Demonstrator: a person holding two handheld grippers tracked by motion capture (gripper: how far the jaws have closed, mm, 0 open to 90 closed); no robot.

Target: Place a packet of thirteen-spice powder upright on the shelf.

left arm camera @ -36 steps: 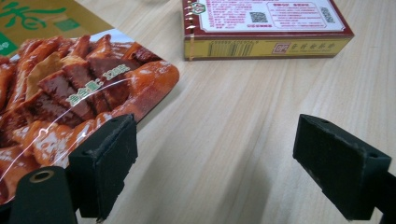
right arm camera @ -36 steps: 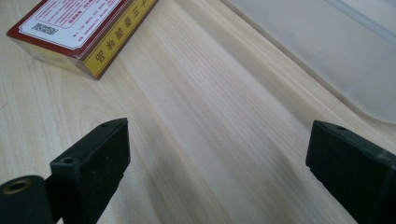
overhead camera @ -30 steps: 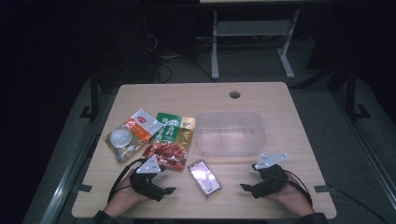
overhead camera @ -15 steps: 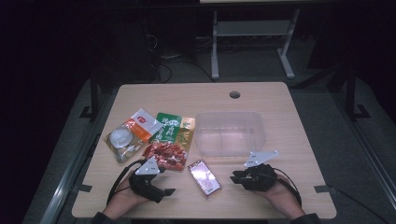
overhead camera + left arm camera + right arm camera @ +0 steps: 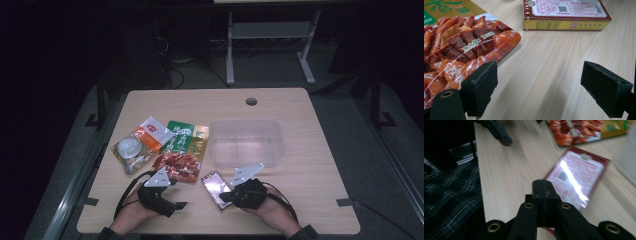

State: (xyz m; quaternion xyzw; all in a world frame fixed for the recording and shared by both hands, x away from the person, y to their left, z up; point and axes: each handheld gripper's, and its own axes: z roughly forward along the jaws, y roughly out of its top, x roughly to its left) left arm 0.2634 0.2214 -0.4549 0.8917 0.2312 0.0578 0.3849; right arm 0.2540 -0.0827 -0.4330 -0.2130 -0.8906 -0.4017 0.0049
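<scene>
Hovering by the box (image 5: 216,189), right gripper (image 5: 225,196) jaws pressed together; left gripper (image 5: 181,205) jaws wide apart near the snack bag (image 5: 179,165).

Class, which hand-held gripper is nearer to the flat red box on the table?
Right. The right hand-held gripper, jaws shut, is at the red box; the left hand-held gripper, jaws open, sits apart to its left.

High view: fixed above the near edge, looking forward and down over the whole table (image 5: 300,125), dark floor filling the upper frame. Left gripper view: very low and close, aimed along the left tongs (image 5: 549,85), snack packet (image 5: 461,45) at upper left and red box (image 5: 566,15) along the top. Right gripper view: equally low, over the right tongs (image 5: 544,195), sharing that same red box at right centre.
</scene>
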